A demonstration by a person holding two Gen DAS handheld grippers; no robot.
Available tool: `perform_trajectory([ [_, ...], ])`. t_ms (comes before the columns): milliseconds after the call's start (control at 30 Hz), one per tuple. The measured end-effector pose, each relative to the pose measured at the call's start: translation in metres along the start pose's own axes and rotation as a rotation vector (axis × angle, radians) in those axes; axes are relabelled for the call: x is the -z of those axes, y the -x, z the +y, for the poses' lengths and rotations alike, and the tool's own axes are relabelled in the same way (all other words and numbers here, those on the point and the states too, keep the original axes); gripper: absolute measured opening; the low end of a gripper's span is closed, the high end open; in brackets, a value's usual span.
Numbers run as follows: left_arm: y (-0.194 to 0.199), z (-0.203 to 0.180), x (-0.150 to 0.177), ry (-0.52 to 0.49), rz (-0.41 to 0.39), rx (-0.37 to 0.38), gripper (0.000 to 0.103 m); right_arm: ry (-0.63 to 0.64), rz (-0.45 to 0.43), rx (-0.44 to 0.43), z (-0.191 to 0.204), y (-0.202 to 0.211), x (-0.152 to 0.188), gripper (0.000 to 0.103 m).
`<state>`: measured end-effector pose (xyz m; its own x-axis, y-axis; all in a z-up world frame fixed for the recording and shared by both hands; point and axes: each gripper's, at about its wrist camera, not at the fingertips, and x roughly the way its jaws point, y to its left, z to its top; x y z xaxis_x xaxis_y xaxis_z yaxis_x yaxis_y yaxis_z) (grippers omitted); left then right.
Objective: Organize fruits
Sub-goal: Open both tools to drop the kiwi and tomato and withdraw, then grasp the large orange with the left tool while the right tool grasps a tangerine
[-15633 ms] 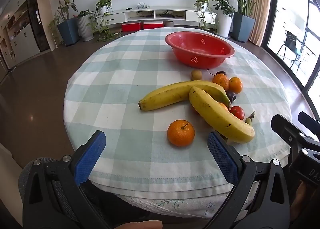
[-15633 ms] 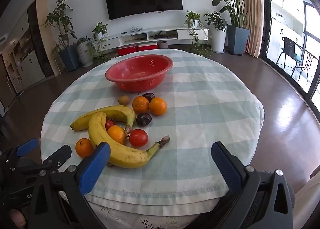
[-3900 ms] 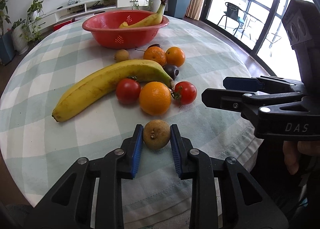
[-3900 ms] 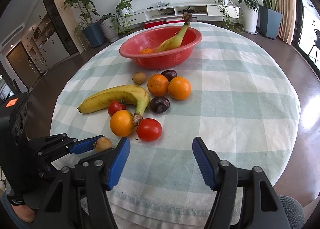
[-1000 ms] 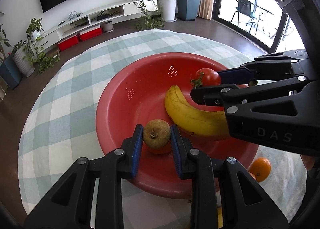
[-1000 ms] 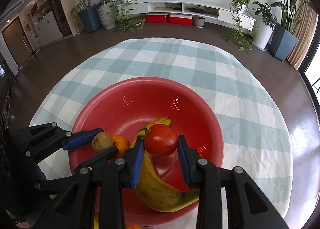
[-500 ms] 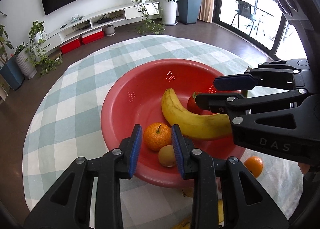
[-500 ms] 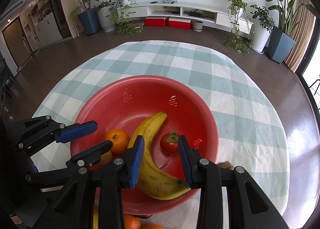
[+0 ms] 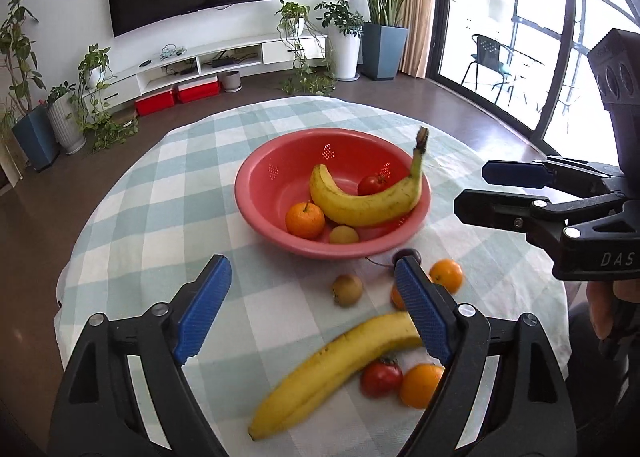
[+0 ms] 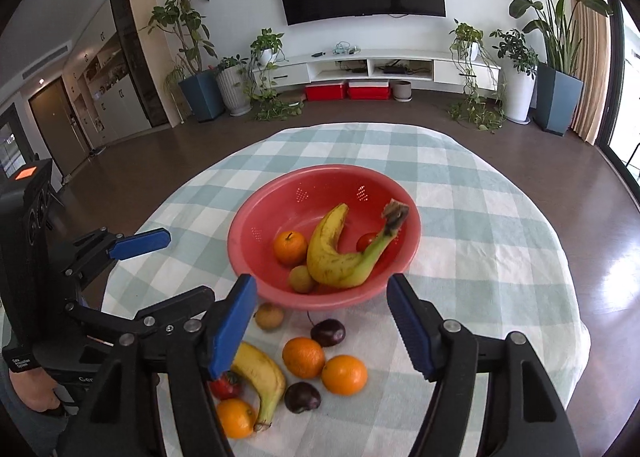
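Observation:
The red bowl (image 9: pixel 264 193) (image 10: pixel 320 185) holds a banana (image 9: pixel 368 205), an orange (image 9: pixel 305 219), a tomato (image 9: pixel 370 185) and a small brown fruit (image 9: pixel 343 235). On the cloth in front lie a second banana (image 9: pixel 332 369) (image 10: pixel 260 373), a tomato (image 9: pixel 381 377), oranges (image 9: pixel 446 275) (image 10: pixel 344 374), dark plums (image 10: pixel 328 332) and a brown fruit (image 9: pixel 347 289). My left gripper (image 9: pixel 316 309) is open and empty above the loose fruit. My right gripper (image 10: pixel 324 321) is open and empty, near the bowl's front rim.
The round table has a checked cloth (image 9: pixel 160 197) whose edges drop to a dark floor. Potted plants (image 10: pixel 200 93) and a TV shelf (image 10: pixel 360 73) stand far behind. A window wall (image 9: pixel 540 57) is at the right.
Both grippers have pulled back and up from the bowl and opened wide. The tomato and small brown fruit now lie in the bowl, released.

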<state>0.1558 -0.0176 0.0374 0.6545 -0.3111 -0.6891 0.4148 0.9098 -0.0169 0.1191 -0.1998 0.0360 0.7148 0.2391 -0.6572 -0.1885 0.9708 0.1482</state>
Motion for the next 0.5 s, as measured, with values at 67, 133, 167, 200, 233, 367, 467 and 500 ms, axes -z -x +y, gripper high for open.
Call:
perform_trajectory([
  [67, 0.011, -0.009, 0.018, -0.002, 0.004, 0.000, 0.088, -0.033, -0.016, -0.013, -0.002, 0.011, 0.015, 0.072],
  [133, 0.019, -0.019, 0.039, -0.004, 0.019, 0.011, 0.088, -0.097, -0.024, -0.031, -0.007, 0.019, 0.032, 0.073],
  [167, 0.022, -0.025, 0.049, -0.005, 0.028, 0.014, 0.088, -0.132, -0.025, -0.046, -0.009, 0.021, 0.041, 0.073],
  [200, 0.023, -0.031, 0.059, -0.009, 0.038, 0.018, 0.088, -0.164, -0.025, -0.056, -0.011, 0.023, 0.050, 0.073],
  [233, 0.024, -0.036, 0.068, -0.012, 0.047, 0.024, 0.088, -0.185, -0.026, -0.056, -0.012, 0.025, 0.059, 0.073],
  [367, 0.022, -0.057, 0.097, 0.001, 0.074, 0.056, 0.088, -0.207, -0.025, -0.032, -0.010, 0.029, 0.086, 0.073],
  [467, 0.017, -0.071, 0.107, -0.004, 0.088, 0.061, 0.086, -0.214, -0.004, -0.041, -0.007, 0.029, 0.097, 0.073],
  [500, 0.015, -0.075, 0.106, -0.011, 0.088, 0.066, 0.080, -0.210, -0.004, -0.038, -0.006, 0.029, 0.099, 0.073],
])
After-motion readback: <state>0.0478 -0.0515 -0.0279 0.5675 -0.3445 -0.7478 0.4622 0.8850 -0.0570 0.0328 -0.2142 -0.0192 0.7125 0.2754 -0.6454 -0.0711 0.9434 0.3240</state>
